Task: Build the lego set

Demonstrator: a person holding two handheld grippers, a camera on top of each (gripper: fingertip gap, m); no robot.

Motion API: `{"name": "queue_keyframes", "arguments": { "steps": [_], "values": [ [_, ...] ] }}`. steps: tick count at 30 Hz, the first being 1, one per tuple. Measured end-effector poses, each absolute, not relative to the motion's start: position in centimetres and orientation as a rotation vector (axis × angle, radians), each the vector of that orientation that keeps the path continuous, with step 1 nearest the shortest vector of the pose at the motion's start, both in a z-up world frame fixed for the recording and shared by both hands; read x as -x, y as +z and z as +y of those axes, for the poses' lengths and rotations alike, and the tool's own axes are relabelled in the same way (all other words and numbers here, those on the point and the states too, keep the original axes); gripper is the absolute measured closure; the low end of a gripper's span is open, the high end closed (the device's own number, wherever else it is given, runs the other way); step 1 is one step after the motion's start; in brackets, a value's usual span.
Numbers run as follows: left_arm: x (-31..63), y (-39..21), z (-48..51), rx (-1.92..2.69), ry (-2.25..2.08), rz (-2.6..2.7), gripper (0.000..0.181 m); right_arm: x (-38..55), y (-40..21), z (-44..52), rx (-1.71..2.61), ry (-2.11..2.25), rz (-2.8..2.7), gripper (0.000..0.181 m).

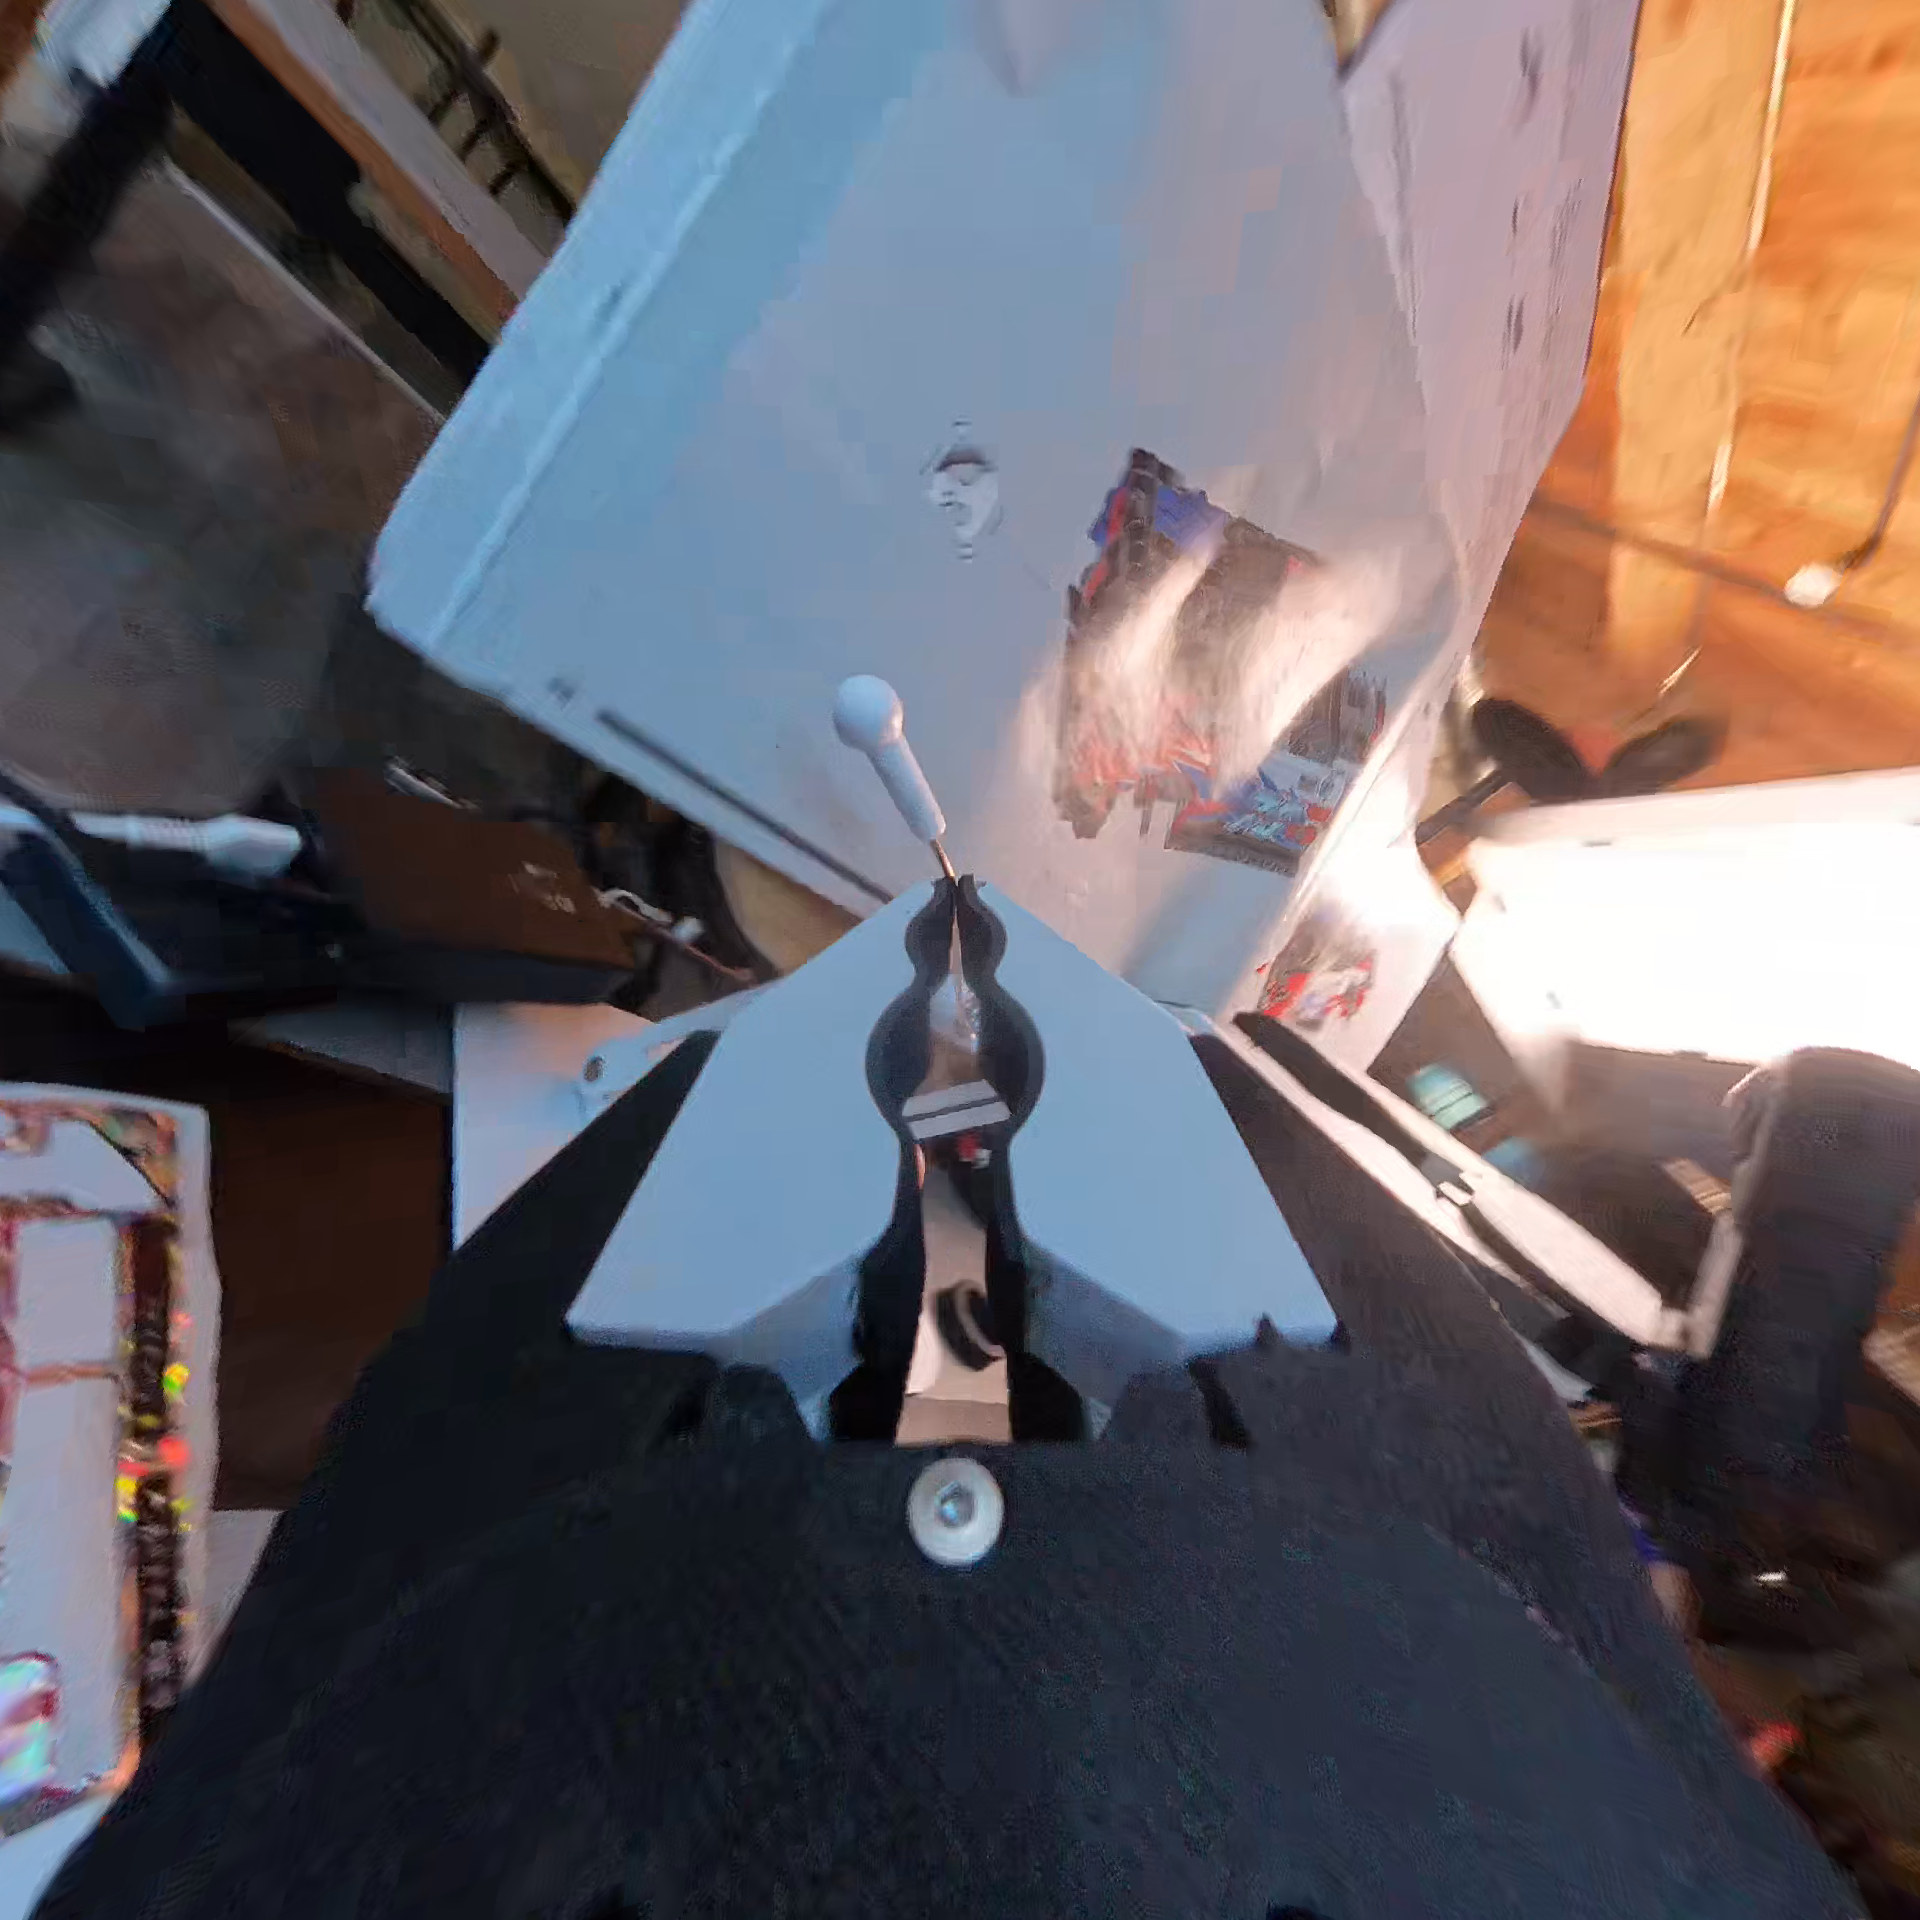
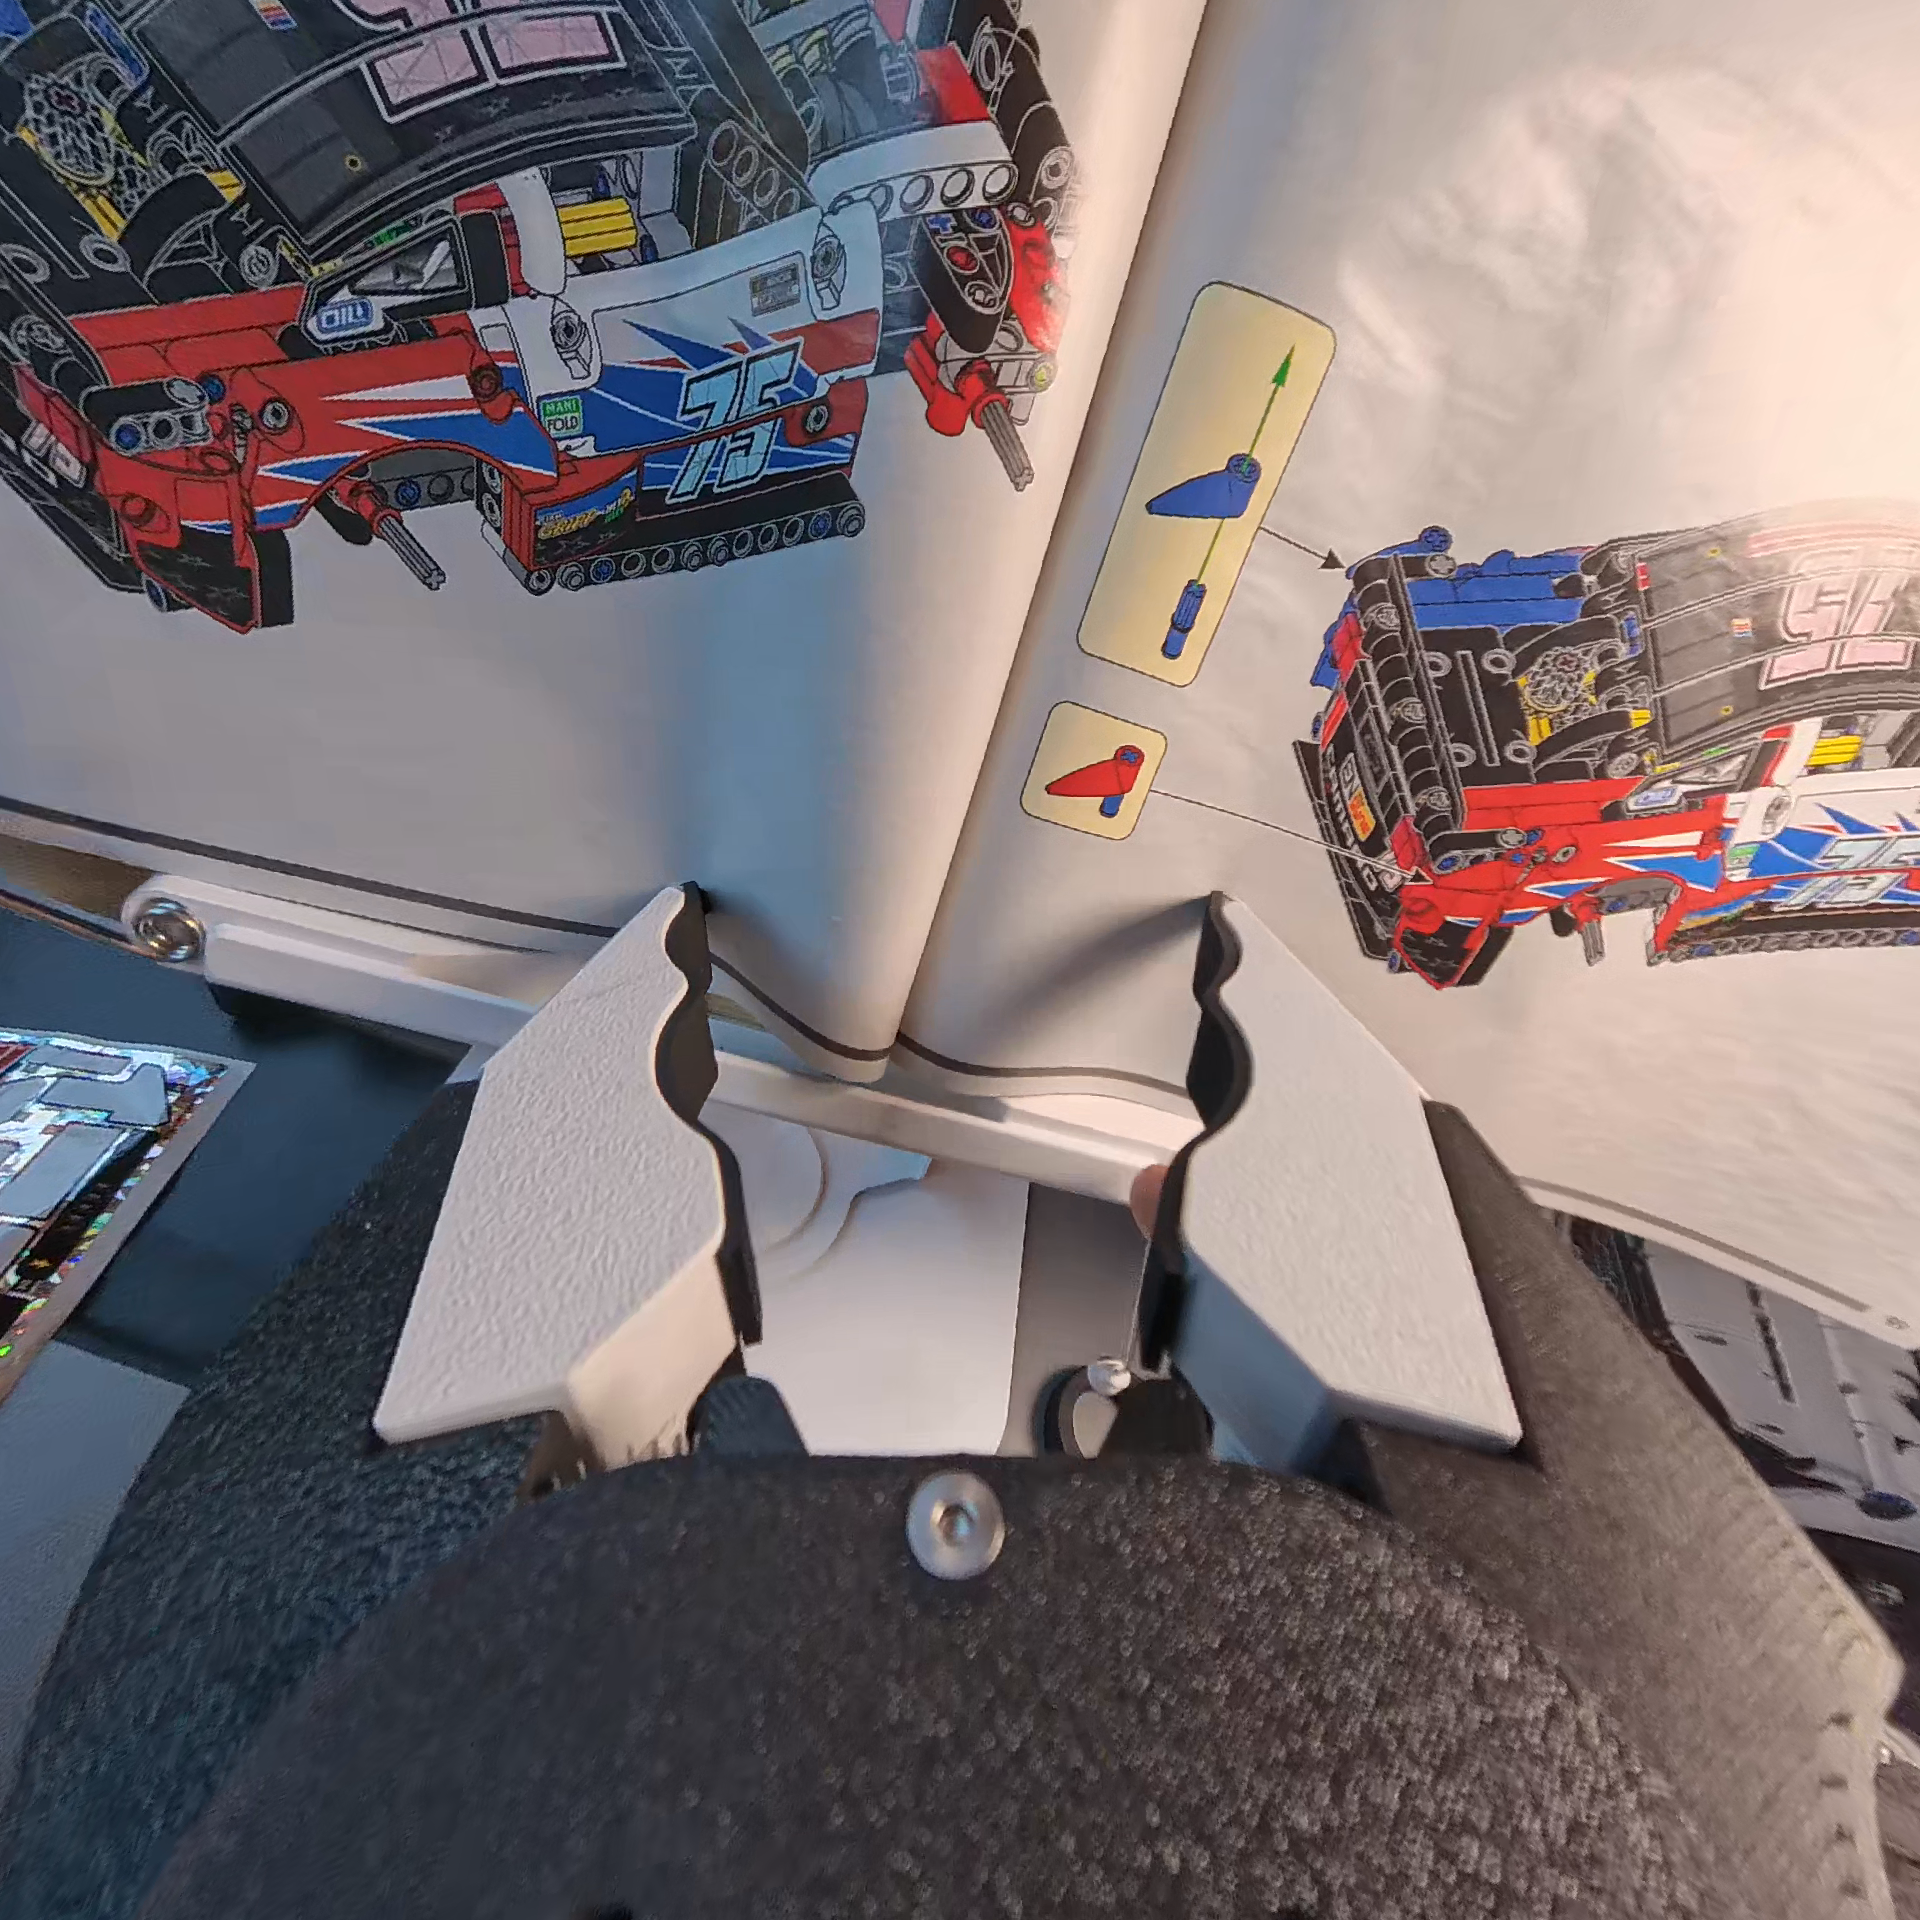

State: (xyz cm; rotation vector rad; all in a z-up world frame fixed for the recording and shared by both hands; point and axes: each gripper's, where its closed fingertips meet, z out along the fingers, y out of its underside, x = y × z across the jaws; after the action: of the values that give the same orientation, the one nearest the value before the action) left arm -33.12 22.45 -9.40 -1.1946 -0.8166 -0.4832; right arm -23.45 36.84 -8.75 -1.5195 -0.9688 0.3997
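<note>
The open instruction booklet (image 2: pixel 727 727) stands on a white book stand (image 2: pixel 935 1117), showing drawings of a red, blue and black race car. My right gripper (image 2: pixel 954 906) is open and empty, its fingers either side of the booklet's spine at the bottom edge. In the left wrist view the booklet (image 1: pixel 883 364) is blurred and tilted. My left gripper (image 1: pixel 956 883) is shut on the thin wire of a white-tipped page-holder pin (image 1: pixel 883 748), which sticks up in front of the page.
A shiny sticker sheet (image 2: pixel 83 1153) lies on the dark table to the left of the stand; it also shows in the left wrist view (image 1: pixel 83 1403). A wooden surface (image 1: pixel 1714 364) lies at the upper right. Dark clutter (image 1: pixel 312 883) sits left of the stand.
</note>
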Motion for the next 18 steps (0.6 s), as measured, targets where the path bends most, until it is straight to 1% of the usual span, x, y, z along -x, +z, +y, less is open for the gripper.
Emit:
{"name": "queue_keyframes", "arguments": {
  "steps": [2,5,7,9,11,14,18],
  "values": [
    [31.9,-7.8,23.6,1.369,-0.194,-0.612,0.181,23.5,-8.9,36.8,1.530,0.410,-0.974,0.091],
    [28.7,-6.8,26.8,1.641,0.177,-0.143,0.181,23.5,-9.0,36.7,1.534,0.436,-0.982,0.095],
    [26.9,-7.7,28.5,1.788,0.348,0.136,0.181,23.4,-9.1,36.7,1.534,0.464,-0.981,0.096],
    [25.4,-9.8,29.7,1.905,0.487,0.422,0.179,23.4,-9.2,36.6,1.526,0.471,-0.987,0.096],
    [25.6,-10.0,29.9,1.892,0.696,0.622,0.181,23.4,-9.2,36.6,1.516,0.471,-0.997,0.095],
    [25.4,-9.9,29.4,1.948,0.619,0.616,0.175,23.4,-9.2,36.6,1.505,0.490,-1.017,0.093],
    [25.2,-7.7,28.4,1.828,0.484,0.393,0.168,23.3,-9.4,36.2,1.463,0.489,-1.072,0.087]
  ]
}}
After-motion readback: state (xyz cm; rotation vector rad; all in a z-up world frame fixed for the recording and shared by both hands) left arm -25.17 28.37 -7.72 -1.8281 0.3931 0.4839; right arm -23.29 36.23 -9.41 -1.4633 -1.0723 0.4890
